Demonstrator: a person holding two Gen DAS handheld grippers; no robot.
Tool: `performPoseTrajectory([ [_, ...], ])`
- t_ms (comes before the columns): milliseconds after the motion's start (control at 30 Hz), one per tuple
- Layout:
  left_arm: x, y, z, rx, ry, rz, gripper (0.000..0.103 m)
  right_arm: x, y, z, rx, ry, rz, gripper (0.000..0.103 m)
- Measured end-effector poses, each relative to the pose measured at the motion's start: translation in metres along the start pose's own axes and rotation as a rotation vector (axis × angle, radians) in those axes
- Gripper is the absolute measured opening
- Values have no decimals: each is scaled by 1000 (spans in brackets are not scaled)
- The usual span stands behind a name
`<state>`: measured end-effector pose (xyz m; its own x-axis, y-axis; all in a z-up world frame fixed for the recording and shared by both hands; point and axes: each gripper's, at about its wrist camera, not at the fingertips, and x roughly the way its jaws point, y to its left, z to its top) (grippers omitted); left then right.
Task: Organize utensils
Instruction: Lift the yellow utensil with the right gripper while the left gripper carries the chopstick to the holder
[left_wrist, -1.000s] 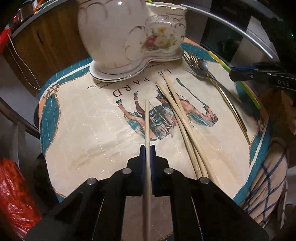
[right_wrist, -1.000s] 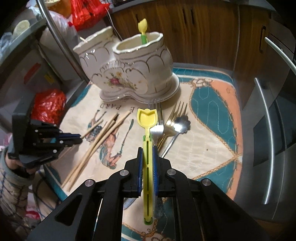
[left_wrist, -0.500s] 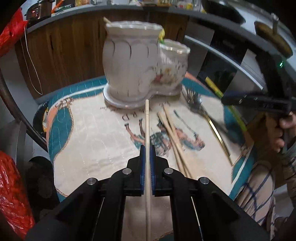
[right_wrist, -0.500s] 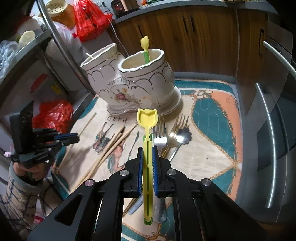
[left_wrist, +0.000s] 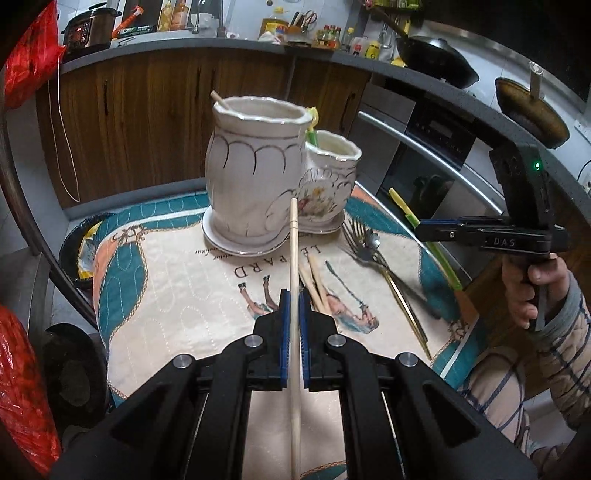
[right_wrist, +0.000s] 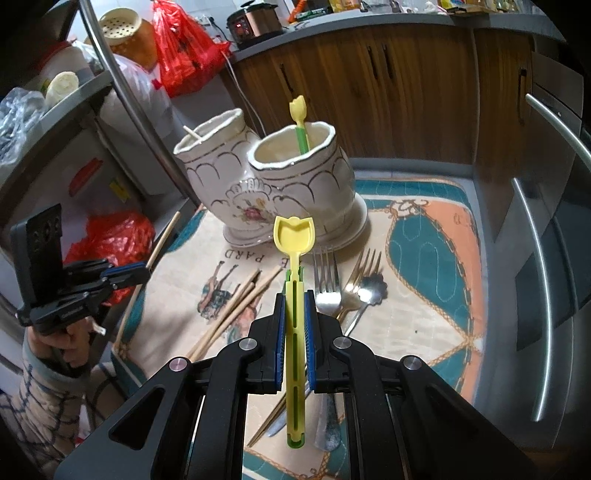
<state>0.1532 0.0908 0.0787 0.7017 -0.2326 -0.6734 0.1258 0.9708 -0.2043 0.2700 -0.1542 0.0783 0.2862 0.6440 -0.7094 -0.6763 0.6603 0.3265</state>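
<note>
My left gripper (left_wrist: 292, 295) is shut on a single wooden chopstick (left_wrist: 293, 243), held above the mat and pointing at the white ceramic utensil holder (left_wrist: 258, 177). The holder's taller pot has one chopstick in it, and its lower pot (right_wrist: 295, 166) holds a yellow-green spoon. My right gripper (right_wrist: 295, 295) is shut on another yellow tulip-shaped spoon (right_wrist: 293, 236), raised in front of the holder. More chopsticks (right_wrist: 236, 306), forks (right_wrist: 327, 273) and a flower-shaped spoon (right_wrist: 369, 295) lie on the patterned mat (right_wrist: 424, 258). The left gripper (right_wrist: 125, 273) also shows at the left of the right wrist view.
The mat covers a small table hemmed by wooden cabinets (left_wrist: 147, 122) behind and steel appliance handles (right_wrist: 546, 295) on the right. Red plastic bags (right_wrist: 114, 236) sit at the left, a shelf rack (right_wrist: 122, 92) above them. A person's hand and striped sleeve (left_wrist: 546, 295) hold the right gripper.
The left gripper has risen and pulled back with the chopstick, so the holder's rim now shows. The right gripper has lifted slightly with the yellow spoon.
</note>
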Motion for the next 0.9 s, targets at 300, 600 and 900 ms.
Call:
performPoseTrajectory([
  [300, -16, -9, 7, 20, -52, -14, 4, -9, 3, 3, -2, -36, 10, 10],
  [600, -29, -11, 15, 13, -103, -25, 4, -14, 5, 5, 3, -60, 25, 10],
  [900, -40, -12, 27, 14, -182, -36, 4, -21, 8, 12, 7, -111, 63, 10],
])
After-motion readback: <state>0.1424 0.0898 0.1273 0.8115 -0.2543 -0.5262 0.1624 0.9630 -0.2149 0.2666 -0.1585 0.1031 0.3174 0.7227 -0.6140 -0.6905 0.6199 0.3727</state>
